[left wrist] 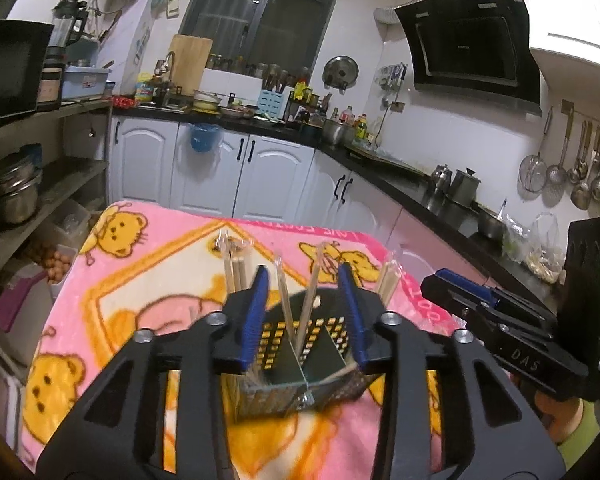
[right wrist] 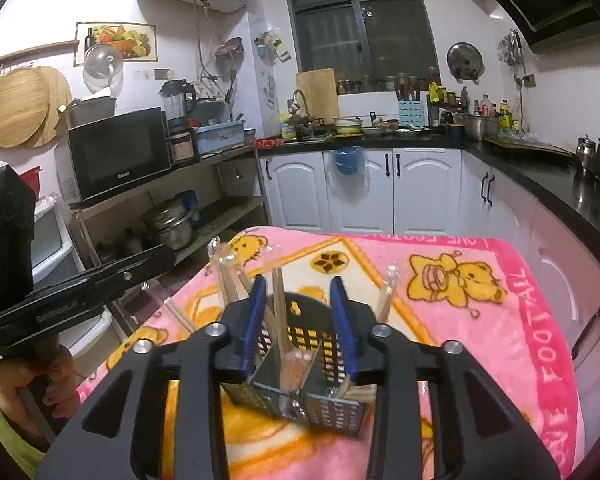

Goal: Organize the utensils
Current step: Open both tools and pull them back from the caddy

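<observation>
On a pink bear-print blanket (left wrist: 172,280) in a cluttered kitchen: black perforated utensil caddy (right wrist: 312,376) bristling with wrapped chopsticks (right wrist: 278,304). Above it, left gripper (left wrist: 306,312) and right gripper (right wrist: 300,312), jaws apart, gripping nothing.

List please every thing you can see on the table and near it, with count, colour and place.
utensil basket: one, black perforated, divided, on the blanket.
wrapped chopsticks: several, pale wood, standing in the basket.
blanket: one, pink with yellow bears, covers the table.
microwave: one, black, shelf on the left.
cabinets: white, under a black counter.
left claw: open, blue pads, above the basket.
right claw: open, blue pads, above the basket.
</observation>
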`<move>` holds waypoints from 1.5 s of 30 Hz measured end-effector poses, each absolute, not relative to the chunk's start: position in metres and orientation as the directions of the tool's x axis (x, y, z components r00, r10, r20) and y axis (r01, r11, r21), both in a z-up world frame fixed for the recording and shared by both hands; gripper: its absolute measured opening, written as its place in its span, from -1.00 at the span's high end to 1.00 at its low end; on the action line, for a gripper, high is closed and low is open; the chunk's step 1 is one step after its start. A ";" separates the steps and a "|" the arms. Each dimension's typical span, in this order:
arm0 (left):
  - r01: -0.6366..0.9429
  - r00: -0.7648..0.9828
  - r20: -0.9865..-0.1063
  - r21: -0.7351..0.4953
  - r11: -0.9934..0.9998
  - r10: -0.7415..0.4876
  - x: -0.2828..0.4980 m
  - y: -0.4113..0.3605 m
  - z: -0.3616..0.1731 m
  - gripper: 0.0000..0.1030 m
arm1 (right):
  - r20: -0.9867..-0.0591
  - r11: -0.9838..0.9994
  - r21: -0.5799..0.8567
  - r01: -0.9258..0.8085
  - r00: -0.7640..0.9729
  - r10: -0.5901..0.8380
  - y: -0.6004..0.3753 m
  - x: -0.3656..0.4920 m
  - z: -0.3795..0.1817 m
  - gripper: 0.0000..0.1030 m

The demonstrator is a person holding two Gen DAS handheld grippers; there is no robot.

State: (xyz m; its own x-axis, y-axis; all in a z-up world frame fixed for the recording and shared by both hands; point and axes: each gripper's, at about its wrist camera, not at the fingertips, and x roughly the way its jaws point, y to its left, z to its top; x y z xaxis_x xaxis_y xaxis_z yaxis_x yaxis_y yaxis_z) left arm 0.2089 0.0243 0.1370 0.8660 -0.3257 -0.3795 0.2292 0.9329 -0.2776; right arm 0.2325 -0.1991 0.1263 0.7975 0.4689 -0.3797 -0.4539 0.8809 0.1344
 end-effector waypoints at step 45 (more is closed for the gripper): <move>0.122 0.825 -0.512 -0.253 0.960 -0.239 0.133 0.014 0.018 -0.79 | -0.536 0.928 0.135 -0.347 0.762 0.363 -0.229 0.157 0.008 -0.73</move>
State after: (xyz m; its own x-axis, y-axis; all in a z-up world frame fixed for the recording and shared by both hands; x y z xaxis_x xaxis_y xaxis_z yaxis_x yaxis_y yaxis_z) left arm 0.1330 0.0138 0.0177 0.8250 -0.2395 -0.5119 0.1218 0.9599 -0.2526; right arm 0.1565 -0.2286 0.0082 0.7622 0.3634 -0.5357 -0.3474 0.9279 0.1353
